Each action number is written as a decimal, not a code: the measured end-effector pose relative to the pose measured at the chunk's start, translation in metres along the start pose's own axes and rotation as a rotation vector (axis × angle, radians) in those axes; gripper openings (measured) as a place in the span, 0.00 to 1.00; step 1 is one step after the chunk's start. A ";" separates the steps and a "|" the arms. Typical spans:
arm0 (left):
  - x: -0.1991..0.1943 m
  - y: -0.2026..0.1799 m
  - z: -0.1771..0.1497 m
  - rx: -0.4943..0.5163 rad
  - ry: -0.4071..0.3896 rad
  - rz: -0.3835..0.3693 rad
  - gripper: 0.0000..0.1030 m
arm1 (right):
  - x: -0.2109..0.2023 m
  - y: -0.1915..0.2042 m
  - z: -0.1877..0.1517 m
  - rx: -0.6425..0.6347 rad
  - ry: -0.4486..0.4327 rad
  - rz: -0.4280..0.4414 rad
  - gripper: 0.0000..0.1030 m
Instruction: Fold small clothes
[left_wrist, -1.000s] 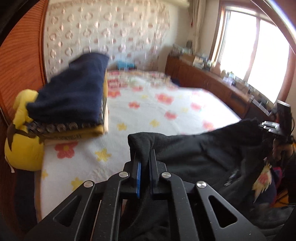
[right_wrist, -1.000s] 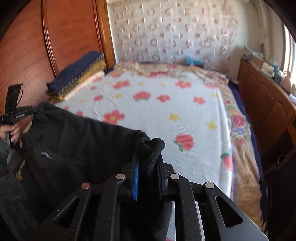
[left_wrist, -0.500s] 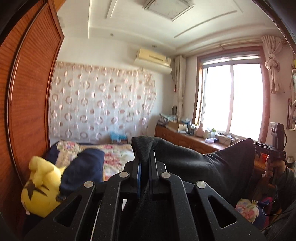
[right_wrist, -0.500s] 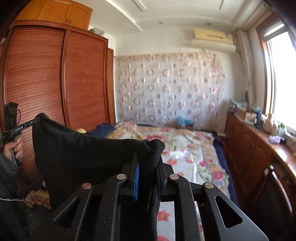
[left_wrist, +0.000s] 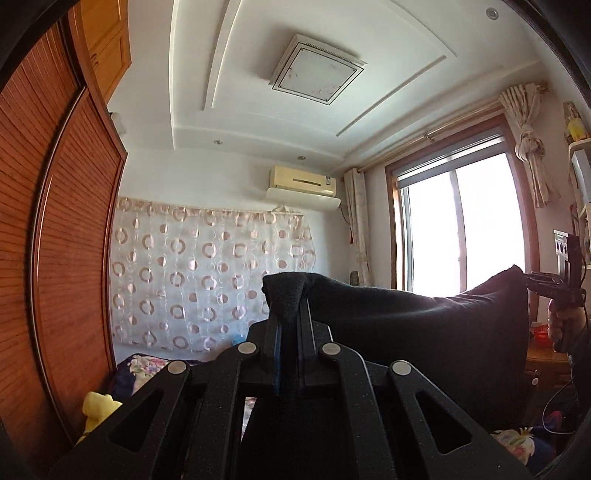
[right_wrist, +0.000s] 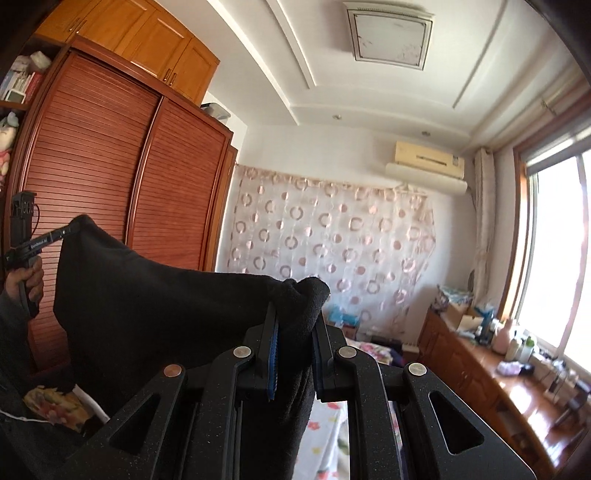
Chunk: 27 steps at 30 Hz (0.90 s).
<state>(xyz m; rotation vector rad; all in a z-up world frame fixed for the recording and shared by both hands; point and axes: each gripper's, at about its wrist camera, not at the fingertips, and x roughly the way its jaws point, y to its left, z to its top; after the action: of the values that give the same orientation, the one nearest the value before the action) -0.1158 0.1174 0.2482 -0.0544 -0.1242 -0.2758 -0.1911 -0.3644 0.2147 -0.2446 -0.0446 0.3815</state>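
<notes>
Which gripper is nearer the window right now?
Right. The right gripper holds the black garment at the end beside the window; the left gripper grips the other end, over by the wardrobe.

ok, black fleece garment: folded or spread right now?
Spread. The black fleece garment hangs stretched between the left gripper and right gripper, each shut on a top corner, with its top edge sagging and no fold visible.
</notes>
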 end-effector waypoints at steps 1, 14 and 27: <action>0.003 0.001 0.001 0.003 -0.003 0.000 0.07 | 0.003 0.003 -0.001 -0.005 0.001 -0.003 0.14; 0.173 0.038 -0.093 0.000 0.276 0.115 0.07 | 0.158 -0.001 -0.051 0.043 0.211 -0.030 0.14; 0.289 0.078 -0.281 -0.149 0.729 0.094 0.44 | 0.391 0.010 -0.252 0.282 0.684 -0.145 0.33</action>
<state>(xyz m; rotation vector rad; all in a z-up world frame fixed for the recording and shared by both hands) 0.2138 0.0951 0.0046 -0.1040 0.6219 -0.1969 0.1901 -0.2670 -0.0334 -0.0818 0.6567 0.1420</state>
